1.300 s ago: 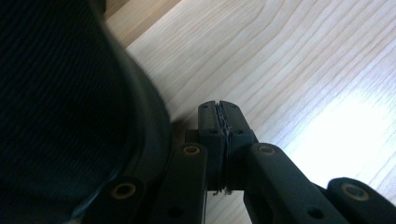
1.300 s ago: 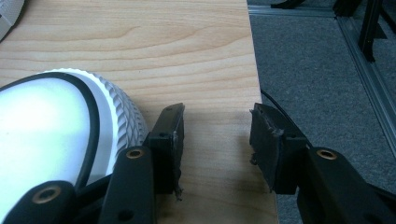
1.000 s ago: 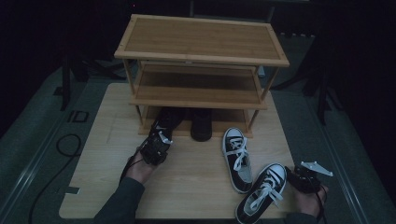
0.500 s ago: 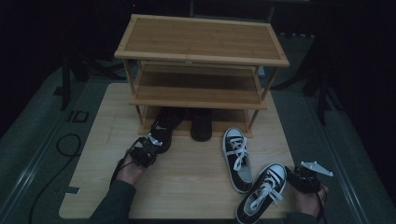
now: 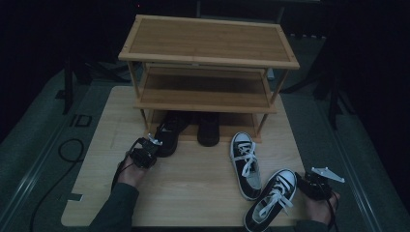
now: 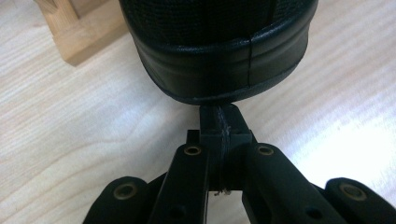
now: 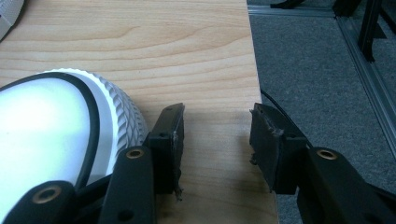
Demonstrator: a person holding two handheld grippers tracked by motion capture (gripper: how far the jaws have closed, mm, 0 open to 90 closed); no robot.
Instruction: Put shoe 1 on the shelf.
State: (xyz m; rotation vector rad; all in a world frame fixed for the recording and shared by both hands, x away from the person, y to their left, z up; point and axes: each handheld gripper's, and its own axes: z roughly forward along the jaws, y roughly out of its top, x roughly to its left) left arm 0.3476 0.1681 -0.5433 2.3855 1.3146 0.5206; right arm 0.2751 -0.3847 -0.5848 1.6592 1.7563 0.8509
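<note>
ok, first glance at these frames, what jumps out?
The three-tier bamboo shoe rack at the back of the wooden table, with two black shoes tucked under its lowest shelf. Then the pair of black-and-white lace-up sneakers at front right. The left gripper, jaws shut, sits at the left black shoe's heel.

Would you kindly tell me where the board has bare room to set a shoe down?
The free patch lies between the left hand-held gripper and the upright sneaker. The rack's upper shelves are bare too. It is crowded under the rack, with the black shoes, and at the near right corner, by the second sneaker.
</note>
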